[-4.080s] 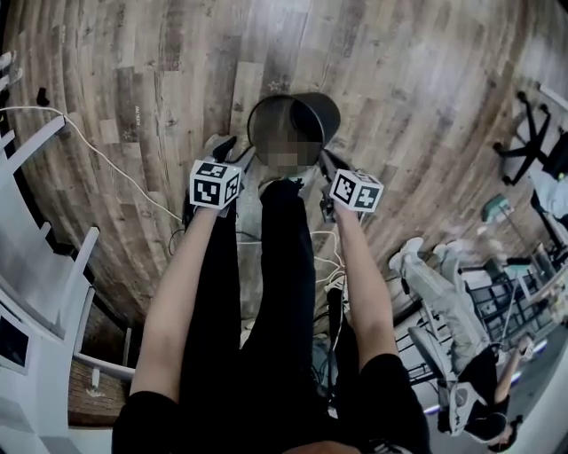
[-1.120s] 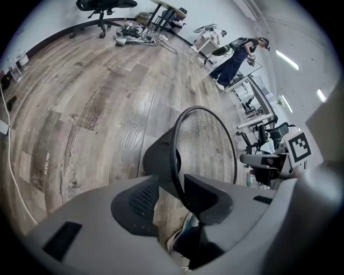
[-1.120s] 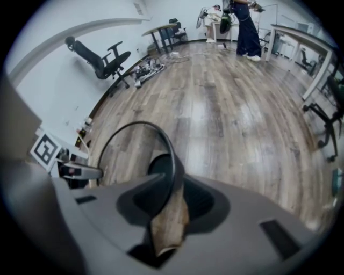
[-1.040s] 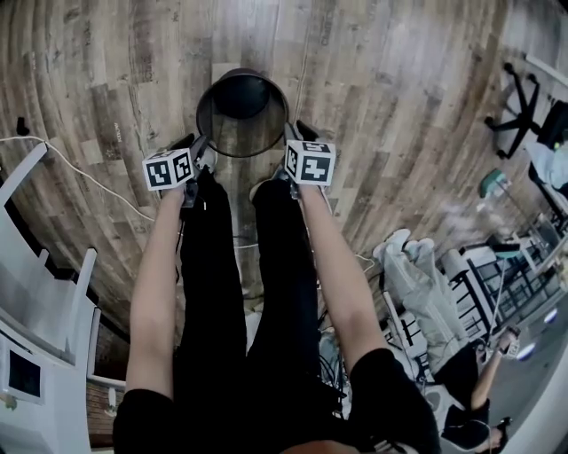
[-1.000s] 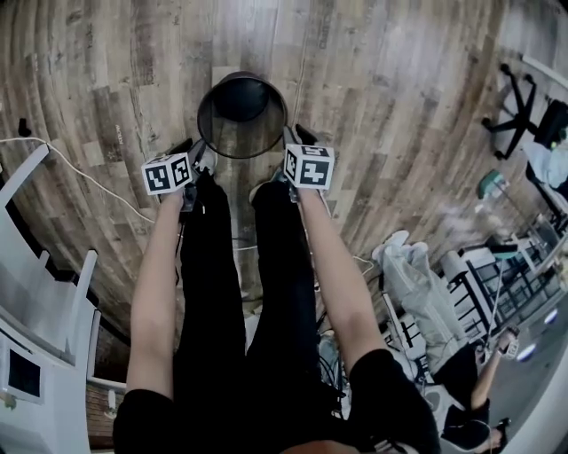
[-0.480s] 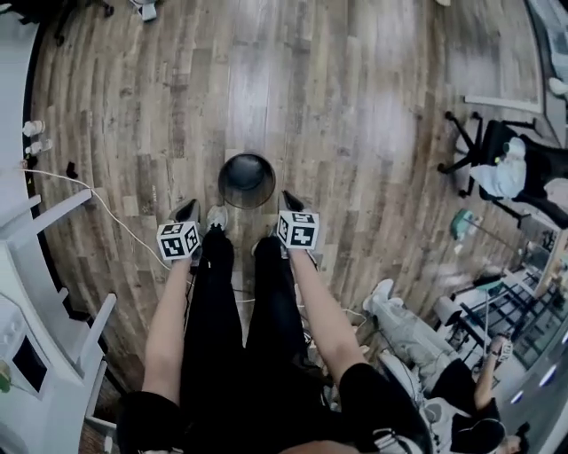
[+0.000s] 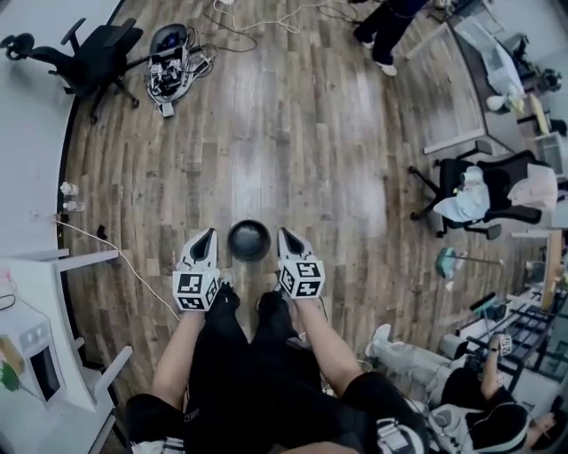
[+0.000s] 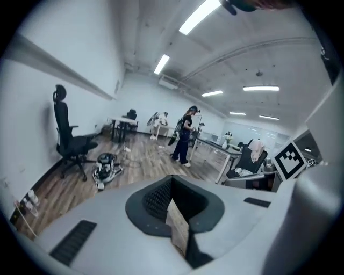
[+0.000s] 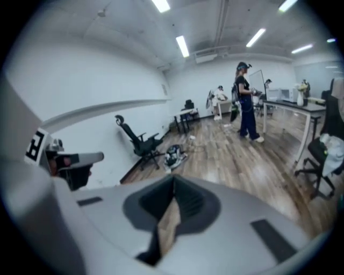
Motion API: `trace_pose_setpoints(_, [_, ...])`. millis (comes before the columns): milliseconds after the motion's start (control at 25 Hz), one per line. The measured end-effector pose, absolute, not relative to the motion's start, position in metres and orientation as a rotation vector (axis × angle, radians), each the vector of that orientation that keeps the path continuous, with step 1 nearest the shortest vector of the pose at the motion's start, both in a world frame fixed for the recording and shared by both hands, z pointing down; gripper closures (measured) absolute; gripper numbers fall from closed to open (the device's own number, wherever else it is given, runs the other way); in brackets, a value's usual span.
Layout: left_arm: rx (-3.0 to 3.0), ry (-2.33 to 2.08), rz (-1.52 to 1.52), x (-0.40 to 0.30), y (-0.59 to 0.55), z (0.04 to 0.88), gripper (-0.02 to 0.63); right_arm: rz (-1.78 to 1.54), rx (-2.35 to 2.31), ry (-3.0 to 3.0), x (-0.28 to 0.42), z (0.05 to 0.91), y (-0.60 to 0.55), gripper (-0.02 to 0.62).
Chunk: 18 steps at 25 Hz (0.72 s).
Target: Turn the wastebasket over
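Both the left claw (image 7: 208, 236) and right claw (image 7: 285, 235) are shut, empty; the right has just closed. Unopened, they could shove the wastebasket (image 7: 249, 240) across the floor (image 7: 266, 133).

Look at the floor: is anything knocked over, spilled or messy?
Nothing is spilled or broken. The black wastebasket stands on the wood floor, not on its side. The only untidy bits: a white cable trails loose across the floor at the left, and more cords lie tangled at the far end.
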State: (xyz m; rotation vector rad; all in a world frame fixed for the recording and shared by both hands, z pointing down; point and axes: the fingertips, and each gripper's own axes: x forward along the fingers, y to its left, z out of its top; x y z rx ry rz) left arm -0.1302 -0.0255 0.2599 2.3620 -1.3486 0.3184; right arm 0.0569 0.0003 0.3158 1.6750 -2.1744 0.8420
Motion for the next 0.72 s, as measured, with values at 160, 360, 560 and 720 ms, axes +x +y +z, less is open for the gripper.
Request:
trace_pose_setpoints(160, [2.487,-1.422,0.195,-0.117,-0.003,0.159,0.571,0.798,1.736,-2.282,0.058,0.234,0.017,0.563])
trace_pose_setpoints(360, [2.573,-1.431,0.101,-0.108,0.031,0.088,0.571,0.674,1.760,-2.385,0.053,0.163,0.042,0.563])
trace_pose_setpoints(560, [2.554,-1.447,0.112,-0.106,0.058,0.089,0.571,0.596,1.749,-2.432,0.046,0.138,0.065,0.561])
trace_pose_setpoints(720, [2.527,-1.443,0.091,-0.104,0.070,0.099,0.571,0.618,1.744,-2.411,0.044,0.146,0.081,0.563])
